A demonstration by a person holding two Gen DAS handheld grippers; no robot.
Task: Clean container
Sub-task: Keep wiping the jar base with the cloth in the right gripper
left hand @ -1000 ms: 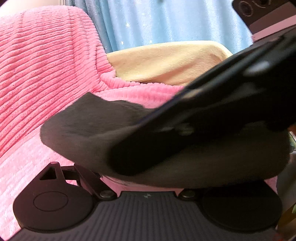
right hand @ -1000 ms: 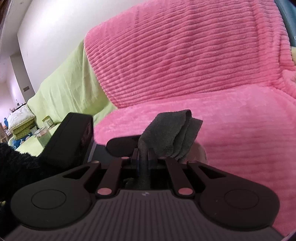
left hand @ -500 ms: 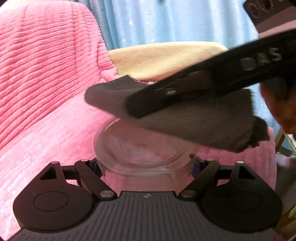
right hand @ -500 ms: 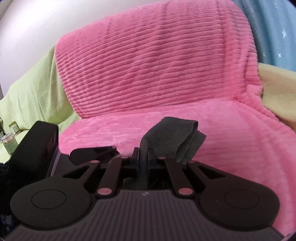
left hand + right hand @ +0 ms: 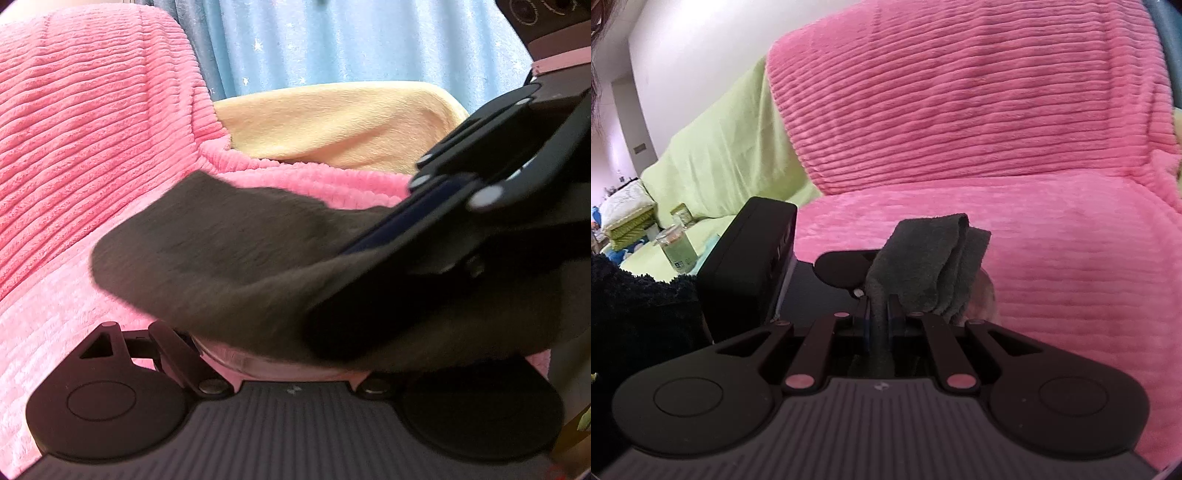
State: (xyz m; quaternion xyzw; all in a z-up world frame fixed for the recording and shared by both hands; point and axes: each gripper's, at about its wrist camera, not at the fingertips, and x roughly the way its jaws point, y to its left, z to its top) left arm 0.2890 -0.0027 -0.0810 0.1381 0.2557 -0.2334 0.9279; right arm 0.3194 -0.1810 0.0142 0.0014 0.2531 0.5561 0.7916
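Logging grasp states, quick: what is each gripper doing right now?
Left gripper: cannot tell; the grey cloth hides its fingers.
Right gripper: closed on the grey cloth.

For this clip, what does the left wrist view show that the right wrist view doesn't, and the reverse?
Only the left wrist view shows the blue star-print curtain, the cream cushion and the right gripper from outside.

Only the right wrist view shows the green cover, a jar, and the right gripper's jaws shut on the cloth.

Both show the grey cloth over the clear container, and the pink ribbed blanket.
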